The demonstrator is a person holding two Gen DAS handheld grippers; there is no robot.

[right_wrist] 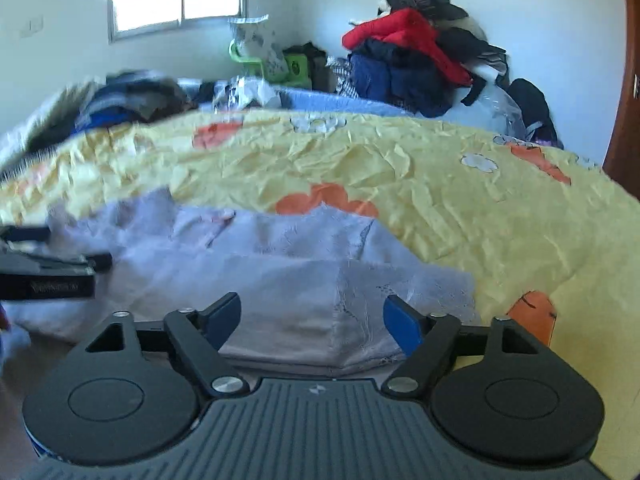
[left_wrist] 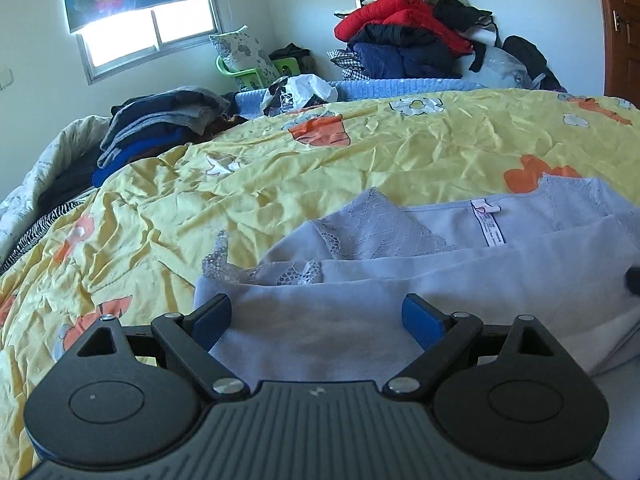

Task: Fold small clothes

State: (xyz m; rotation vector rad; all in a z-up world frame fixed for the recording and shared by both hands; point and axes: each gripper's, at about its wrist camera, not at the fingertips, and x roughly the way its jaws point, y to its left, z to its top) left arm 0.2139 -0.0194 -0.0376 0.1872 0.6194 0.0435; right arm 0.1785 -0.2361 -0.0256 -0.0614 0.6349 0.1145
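Note:
A small pale lilac garment with lace trim (left_wrist: pixel 400 264) lies on the yellow flowered bed cover (left_wrist: pixel 280 168), its near part folded over and a white label (left_wrist: pixel 490 220) showing inside. My left gripper (left_wrist: pixel 318 316) is open, fingers wide apart over the garment's near left edge, holding nothing. My right gripper (right_wrist: pixel 312 320) is open over the garment's near right part (right_wrist: pixel 300 280), also empty. The left gripper shows at the left edge of the right wrist view (right_wrist: pixel 48 272). The right wrist view is blurred.
A stack of folded dark and grey clothes (left_wrist: pixel 160 128) sits at the far left of the bed. A heap of red, navy and black jackets (left_wrist: pixel 408 40) is piled against the far wall. A window (left_wrist: pixel 148 36) is at the back left, a wooden door (left_wrist: pixel 624 28) at right.

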